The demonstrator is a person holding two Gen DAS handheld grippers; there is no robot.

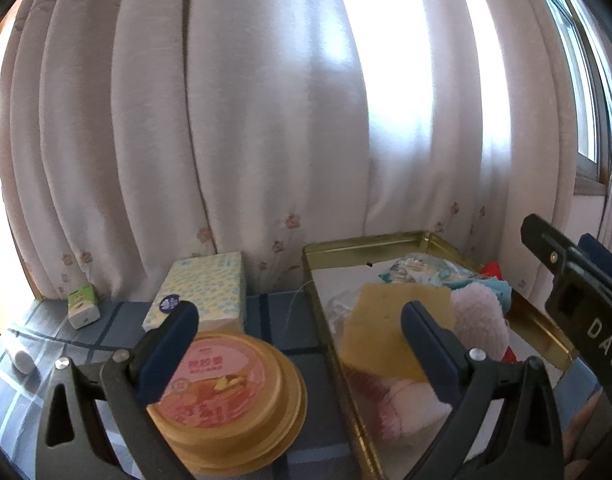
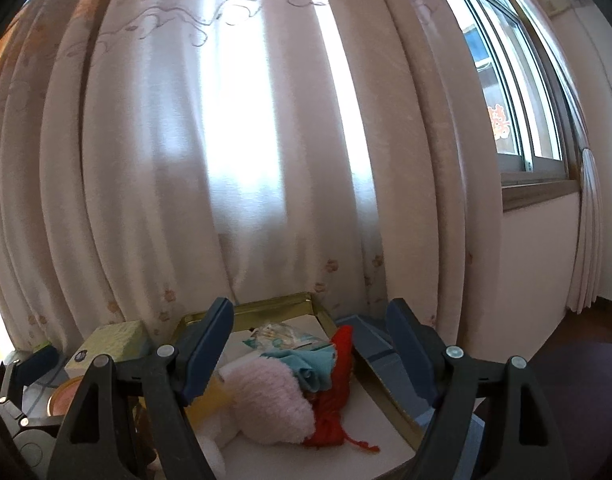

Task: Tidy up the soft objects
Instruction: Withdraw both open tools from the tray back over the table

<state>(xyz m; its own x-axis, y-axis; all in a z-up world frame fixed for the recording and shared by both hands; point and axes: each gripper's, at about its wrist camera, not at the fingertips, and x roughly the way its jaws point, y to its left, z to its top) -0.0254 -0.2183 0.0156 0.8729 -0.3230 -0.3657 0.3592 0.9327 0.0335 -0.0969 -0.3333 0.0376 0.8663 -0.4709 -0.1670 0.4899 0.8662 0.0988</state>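
Note:
A gold tin tray (image 1: pixel 361 245) stands on the plaid cloth and holds the soft things. These are a yellow cloth (image 1: pixel 385 320), a pink fluffy piece (image 1: pixel 481 316), a teal cloth (image 2: pixel 313 364), red yarn (image 2: pixel 337 392) and a plastic packet (image 1: pixel 417 270). My left gripper (image 1: pixel 298 312) is open, straddling the tray's left wall, with an orange round tub (image 1: pixel 226 396) low between its fingers and untouched. My right gripper (image 2: pixel 309 308) is open above the tray (image 2: pixel 274 304), over the pink fluffy piece (image 2: pixel 266 400). Its black frame (image 1: pixel 573 292) shows at the right edge of the left wrist view.
A dotted tissue box (image 1: pixel 202 292) lies behind the tub, against the curtain (image 1: pixel 266 120). A small green packet (image 1: pixel 82 304) and a white bottle (image 1: pixel 22 356) lie at the far left on the plaid cloth (image 1: pixel 286 320). The window (image 2: pixel 505 80) is to the right.

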